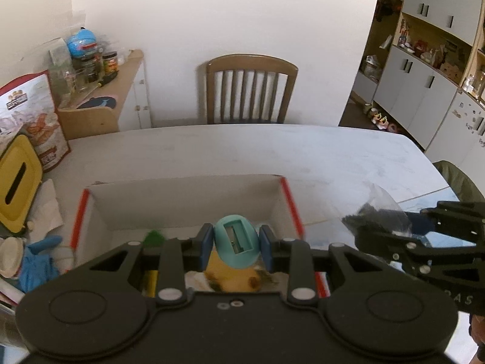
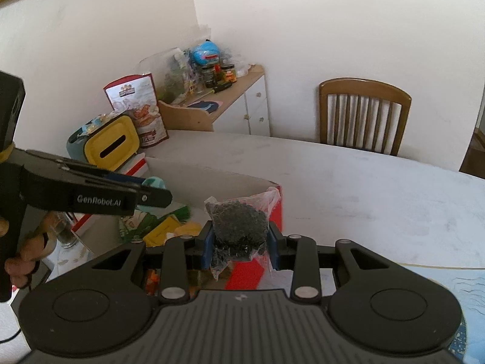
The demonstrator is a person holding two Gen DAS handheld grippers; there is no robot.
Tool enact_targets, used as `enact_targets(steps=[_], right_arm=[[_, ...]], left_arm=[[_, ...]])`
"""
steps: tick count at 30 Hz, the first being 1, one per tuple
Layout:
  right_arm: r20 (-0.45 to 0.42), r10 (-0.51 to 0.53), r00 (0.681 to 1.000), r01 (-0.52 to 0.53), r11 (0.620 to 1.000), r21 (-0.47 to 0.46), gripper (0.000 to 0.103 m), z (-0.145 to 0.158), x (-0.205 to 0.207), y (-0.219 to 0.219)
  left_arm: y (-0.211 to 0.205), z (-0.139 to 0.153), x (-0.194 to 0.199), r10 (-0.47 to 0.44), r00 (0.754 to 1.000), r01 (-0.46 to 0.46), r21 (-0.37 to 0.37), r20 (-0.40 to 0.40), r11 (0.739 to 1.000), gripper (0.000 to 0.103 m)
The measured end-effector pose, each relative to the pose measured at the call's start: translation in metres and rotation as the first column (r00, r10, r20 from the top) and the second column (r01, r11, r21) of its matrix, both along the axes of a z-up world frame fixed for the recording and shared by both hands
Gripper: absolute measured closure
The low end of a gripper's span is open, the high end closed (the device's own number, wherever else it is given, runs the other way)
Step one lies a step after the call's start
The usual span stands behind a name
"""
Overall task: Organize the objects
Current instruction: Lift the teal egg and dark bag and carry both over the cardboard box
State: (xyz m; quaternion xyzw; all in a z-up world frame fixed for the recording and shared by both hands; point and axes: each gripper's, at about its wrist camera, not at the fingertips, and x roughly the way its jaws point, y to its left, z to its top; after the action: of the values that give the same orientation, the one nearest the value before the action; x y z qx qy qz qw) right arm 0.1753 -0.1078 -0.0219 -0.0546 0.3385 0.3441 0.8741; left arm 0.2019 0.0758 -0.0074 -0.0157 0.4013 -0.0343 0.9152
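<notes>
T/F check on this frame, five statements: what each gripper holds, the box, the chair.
1. The left gripper is shut on a teal pencil sharpener. True.
2. The right gripper is open with nothing in it. False: it is shut on a clear bag of dark bits.
3. The sharpener is held over the cardboard box. True.
4. The box has nothing in it. False: yellow and green items lie inside.
5. The wooden chair lies tipped on the floor. False: it stands upright behind the table.

Left gripper point(image 1: 236, 245) and right gripper point(image 2: 241, 239) both clamped, side by side.
</notes>
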Motion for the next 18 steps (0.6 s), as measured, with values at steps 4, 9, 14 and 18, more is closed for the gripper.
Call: enact_targets(steps=[4,9,14,18], right_arm=[[-0.005,0.021,1.0,-0.021,1.0,-0.016,0.069,-0.004,-0.003,0.019],[-0.017,0.051,0.999,-0.052,0.997,-0.06,0.069,-0.016,-0.008,0.043],[-0.059,0.08,0.995,-0.086,0.989,-0.122,0.069,-0.036,-0.014,0.06],[-0.091,0.105,0.99,-0.118,0.98,-0.158,0.069,-0.049,-0.02,0.069]], left_arm=[[0.018,-0.002,0.003,0.008,1.0,-0.008,0.015,-0.002,1.0,0.072],[0.04,-0.015,0.013,0.037,0.999,-0.036,0.032,-0.022,0.999,0.072],[0.057,-0.032,0.022,0.056,0.997,-0.053,0.04,-0.059,0.998,0.072],[0.063,-0.046,0.026,0.048,0.995,-0.045,0.032,-0.091,0.998,0.072]])
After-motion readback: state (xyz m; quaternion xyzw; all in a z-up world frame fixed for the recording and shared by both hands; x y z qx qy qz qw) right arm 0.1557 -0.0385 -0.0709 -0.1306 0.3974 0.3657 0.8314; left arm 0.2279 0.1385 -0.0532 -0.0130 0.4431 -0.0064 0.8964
